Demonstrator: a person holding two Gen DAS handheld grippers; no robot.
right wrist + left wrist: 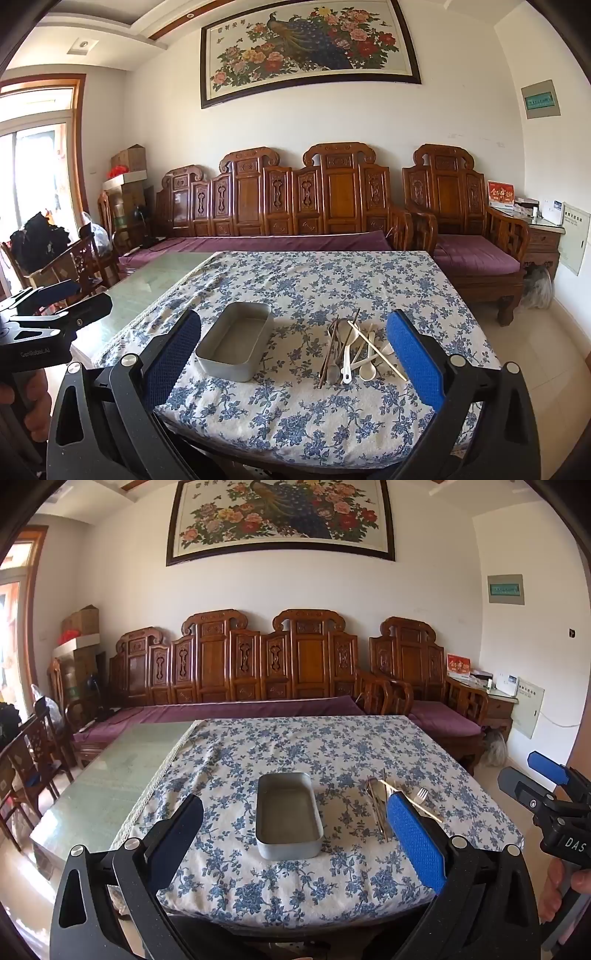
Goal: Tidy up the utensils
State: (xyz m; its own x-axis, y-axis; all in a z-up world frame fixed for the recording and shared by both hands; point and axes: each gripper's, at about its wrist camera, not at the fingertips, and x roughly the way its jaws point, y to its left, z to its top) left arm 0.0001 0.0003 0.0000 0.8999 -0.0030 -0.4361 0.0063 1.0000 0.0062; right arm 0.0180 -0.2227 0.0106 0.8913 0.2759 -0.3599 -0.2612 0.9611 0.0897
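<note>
From the left wrist view, the blue-padded right finger (413, 834) of the left gripper is covering much of the heap of pale spoons, metal pieces and wooden chopsticks (380, 805), leaving only a small white fork (422, 795) and a few ends peeking out. In the right wrist view that same heap (354, 347) is lying so tangled that I am struggling to count the pieces. The frame edges are cutting off each neighbouring black handheld gripper (546, 797) (48, 314), so their fingers are partly lost.
</note>
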